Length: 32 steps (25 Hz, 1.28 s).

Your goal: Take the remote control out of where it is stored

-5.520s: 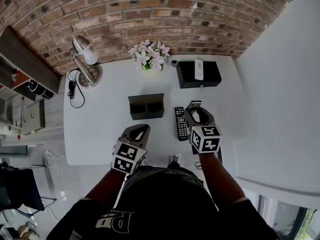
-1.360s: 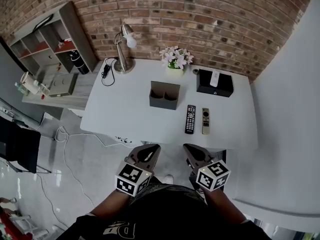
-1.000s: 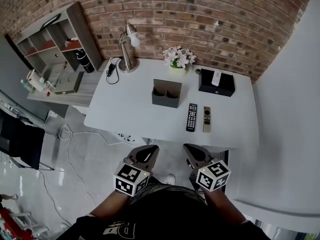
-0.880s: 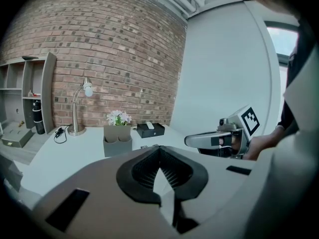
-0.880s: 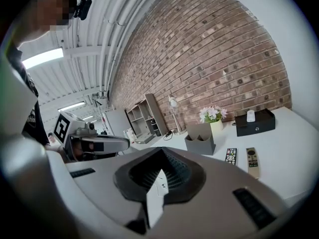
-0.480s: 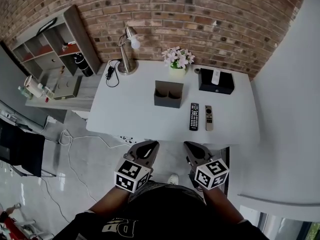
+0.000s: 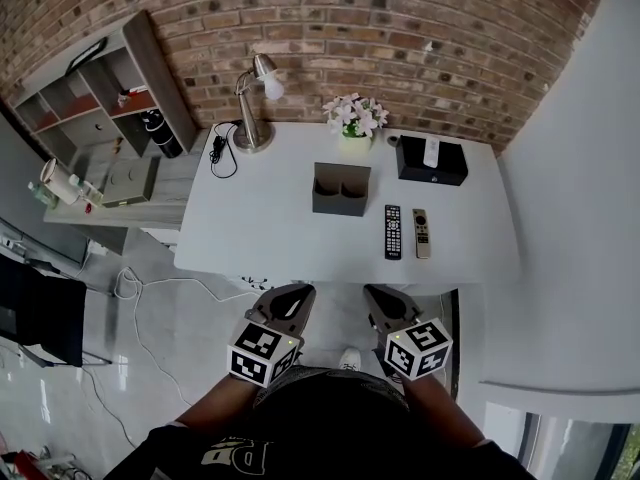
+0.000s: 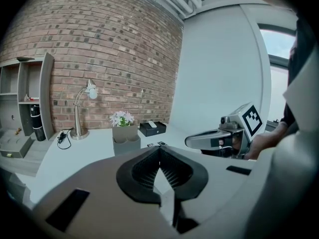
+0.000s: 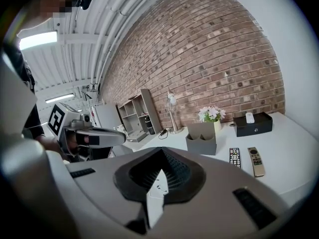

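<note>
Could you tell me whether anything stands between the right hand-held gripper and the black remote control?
Nothing visible does. The black remote control lies near the front edge of the white table, beside a tan remote; the right hand-held gripper hangs shut off that edge.

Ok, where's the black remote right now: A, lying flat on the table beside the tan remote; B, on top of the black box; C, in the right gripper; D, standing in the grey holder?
A: the black remote lies flat on the white table, right next to the tan remote.
</note>
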Tool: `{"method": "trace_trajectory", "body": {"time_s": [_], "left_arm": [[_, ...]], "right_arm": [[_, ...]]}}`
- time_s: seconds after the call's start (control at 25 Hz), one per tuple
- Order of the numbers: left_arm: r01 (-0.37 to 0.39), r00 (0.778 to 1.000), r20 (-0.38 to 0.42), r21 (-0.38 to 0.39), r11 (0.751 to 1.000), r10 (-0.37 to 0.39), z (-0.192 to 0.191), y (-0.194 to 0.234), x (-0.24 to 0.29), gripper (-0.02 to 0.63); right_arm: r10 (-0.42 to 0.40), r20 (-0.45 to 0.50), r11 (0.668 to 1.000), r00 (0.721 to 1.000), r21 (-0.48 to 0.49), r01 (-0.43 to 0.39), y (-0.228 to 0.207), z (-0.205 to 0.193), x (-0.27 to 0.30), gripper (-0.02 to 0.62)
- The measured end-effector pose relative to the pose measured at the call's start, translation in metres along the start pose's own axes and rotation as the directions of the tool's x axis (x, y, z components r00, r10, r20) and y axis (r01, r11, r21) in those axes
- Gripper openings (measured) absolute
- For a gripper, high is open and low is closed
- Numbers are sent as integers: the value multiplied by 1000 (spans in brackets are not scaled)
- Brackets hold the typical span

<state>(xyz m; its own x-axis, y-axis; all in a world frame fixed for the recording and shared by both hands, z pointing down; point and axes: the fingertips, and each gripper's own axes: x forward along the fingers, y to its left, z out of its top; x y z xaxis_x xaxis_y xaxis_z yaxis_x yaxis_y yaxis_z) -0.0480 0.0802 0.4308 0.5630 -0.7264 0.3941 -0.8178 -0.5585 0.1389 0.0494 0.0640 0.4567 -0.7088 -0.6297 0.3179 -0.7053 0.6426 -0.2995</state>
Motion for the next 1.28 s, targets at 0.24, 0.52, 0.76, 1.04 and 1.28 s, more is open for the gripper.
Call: {"method": "trace_trajectory", "body": {"time_s": [0.24,0.52,0.76,1.04,1.28], "left_arm": [[18,1000,-4,-1,1000,-18,-5,5,-5,6],[41,999,-8,5,999,-40,-6,4,-5,6],[40,999,-5,5,999,-40,-3,7,-2,6],[33,999,-4,2,999,-33,-1,8,0,6],[27,1000,-4,5,1000,-27,0,7,3,6]], "right_arm": [[-11,0,1000,1000,3,11,9,-3,4,5],[-25,-10,1000,1000,-7,25,12,-4,4,5],[-28,-11,1000,1000,-13,28,10,-2,6,5],[-27,-18,1000,999,-12,26,7,-2,7,5],[-21,-21,1000,1000,-15,21,4,-1,7,5]]}}
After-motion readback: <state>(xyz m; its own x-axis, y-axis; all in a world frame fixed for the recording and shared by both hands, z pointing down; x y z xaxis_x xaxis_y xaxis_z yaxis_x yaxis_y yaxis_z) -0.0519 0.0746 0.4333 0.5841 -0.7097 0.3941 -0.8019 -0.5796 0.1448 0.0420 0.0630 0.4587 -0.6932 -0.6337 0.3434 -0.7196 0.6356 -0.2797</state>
